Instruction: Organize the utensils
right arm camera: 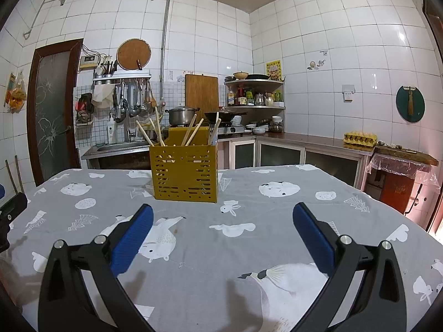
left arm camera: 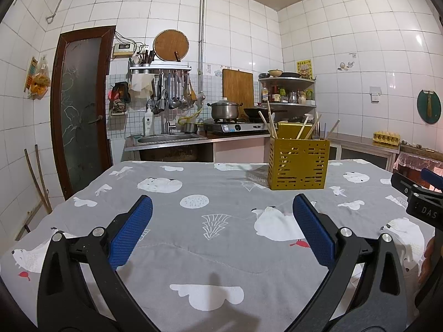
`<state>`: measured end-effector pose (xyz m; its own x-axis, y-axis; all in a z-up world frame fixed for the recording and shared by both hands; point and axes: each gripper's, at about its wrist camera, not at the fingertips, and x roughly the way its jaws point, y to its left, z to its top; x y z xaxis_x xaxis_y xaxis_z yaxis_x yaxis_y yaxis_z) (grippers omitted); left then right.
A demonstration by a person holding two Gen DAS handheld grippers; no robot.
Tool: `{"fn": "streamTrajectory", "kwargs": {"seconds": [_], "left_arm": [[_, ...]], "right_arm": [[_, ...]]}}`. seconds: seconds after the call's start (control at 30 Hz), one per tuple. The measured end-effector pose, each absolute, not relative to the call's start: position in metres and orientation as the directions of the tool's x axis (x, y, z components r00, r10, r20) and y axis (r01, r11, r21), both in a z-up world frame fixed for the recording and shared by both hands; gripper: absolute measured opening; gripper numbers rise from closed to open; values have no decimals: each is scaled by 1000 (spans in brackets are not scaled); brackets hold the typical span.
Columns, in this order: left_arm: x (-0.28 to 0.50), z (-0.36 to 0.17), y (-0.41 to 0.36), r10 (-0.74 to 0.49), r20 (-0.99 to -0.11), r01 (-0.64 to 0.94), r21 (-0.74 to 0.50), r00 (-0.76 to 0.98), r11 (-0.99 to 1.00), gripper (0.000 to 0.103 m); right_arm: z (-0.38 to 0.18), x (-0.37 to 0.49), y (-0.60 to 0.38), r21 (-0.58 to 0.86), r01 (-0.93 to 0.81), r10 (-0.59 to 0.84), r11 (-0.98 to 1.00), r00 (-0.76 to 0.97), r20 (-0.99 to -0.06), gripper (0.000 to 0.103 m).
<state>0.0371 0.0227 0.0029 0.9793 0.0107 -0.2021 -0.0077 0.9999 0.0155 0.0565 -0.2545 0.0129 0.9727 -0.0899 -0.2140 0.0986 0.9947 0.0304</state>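
A yellow slotted utensil holder [left arm camera: 298, 164] stands upright on the far part of the table; it also shows in the right wrist view [right arm camera: 185, 173]. Several wooden chopsticks [left arm camera: 301, 130] and a pale utensil [right arm camera: 214, 134] stick up out of it. My left gripper [left arm camera: 221, 210] is open and empty, hovering over the cloth near the front of the table, left of the holder. My right gripper [right arm camera: 223, 218] is open and empty, hovering in front and to the right of the holder. The right gripper's body shows at the right edge of the left wrist view [left arm camera: 420, 193].
The table is covered by a grey cloth with white animal prints [left arm camera: 221, 249]. Behind it are a sink [left arm camera: 169, 138], a stove with a pot [left arm camera: 224, 109] and wok, a corner shelf [right arm camera: 254, 94], a counter with an egg tray [right arm camera: 360, 138], and a door [left arm camera: 80, 110] at left.
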Motion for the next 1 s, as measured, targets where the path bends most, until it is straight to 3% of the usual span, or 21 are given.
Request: {"fn": "streamTrajectory", "kwargs": {"seconds": [1.0], "left_arm": [[37, 2, 24, 10, -207, -7, 15, 978, 1000, 98]], "right_arm": [[15, 56, -254, 33, 97, -88, 995, 974, -210, 99]]}}
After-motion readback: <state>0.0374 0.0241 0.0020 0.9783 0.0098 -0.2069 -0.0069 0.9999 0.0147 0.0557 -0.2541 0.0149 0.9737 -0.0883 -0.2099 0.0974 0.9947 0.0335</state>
